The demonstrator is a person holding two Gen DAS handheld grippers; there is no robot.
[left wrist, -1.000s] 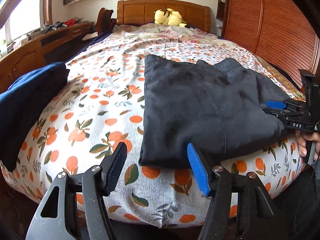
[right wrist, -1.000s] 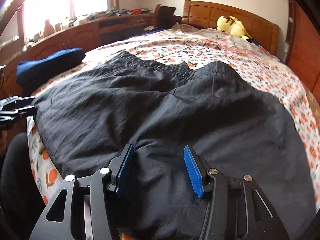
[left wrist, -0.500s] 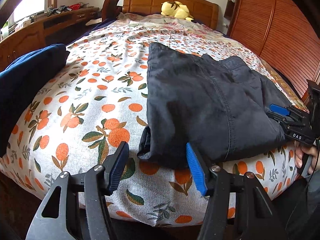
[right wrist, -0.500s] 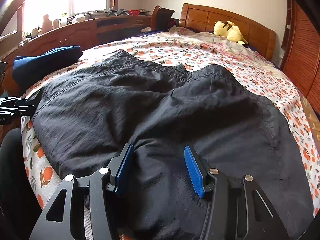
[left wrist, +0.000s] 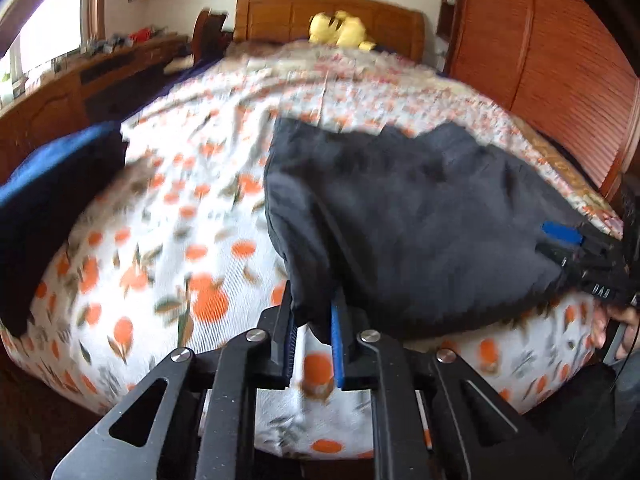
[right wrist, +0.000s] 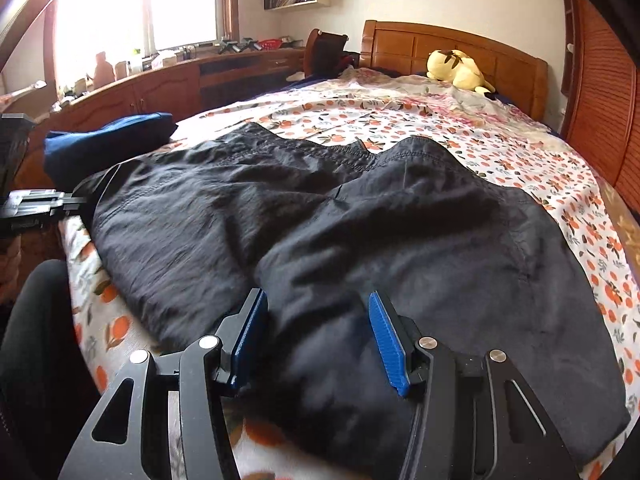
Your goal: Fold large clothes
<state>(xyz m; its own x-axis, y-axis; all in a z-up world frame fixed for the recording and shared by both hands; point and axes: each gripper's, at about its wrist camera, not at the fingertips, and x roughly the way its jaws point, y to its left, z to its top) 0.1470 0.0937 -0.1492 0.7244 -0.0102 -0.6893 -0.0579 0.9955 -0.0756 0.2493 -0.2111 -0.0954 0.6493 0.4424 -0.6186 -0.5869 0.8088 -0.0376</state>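
You see the trousers [right wrist: 360,240] are matt dark cloth, thin and creased, with stitched seams. The bed sheet [right wrist: 460,128] is printed cotton-like cloth. Your gripper [right wrist: 316,336] has matt black plastic arms, ribbed blue pads [right wrist: 386,340] and shiny metal screws. The headboard [right wrist: 460,48] is glossy wood.

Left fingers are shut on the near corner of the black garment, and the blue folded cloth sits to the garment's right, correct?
Not quite. The left gripper is shut on the black garment corner, but the left wrist view shows the blue folded cloth to the garment's left, near the bed edge.
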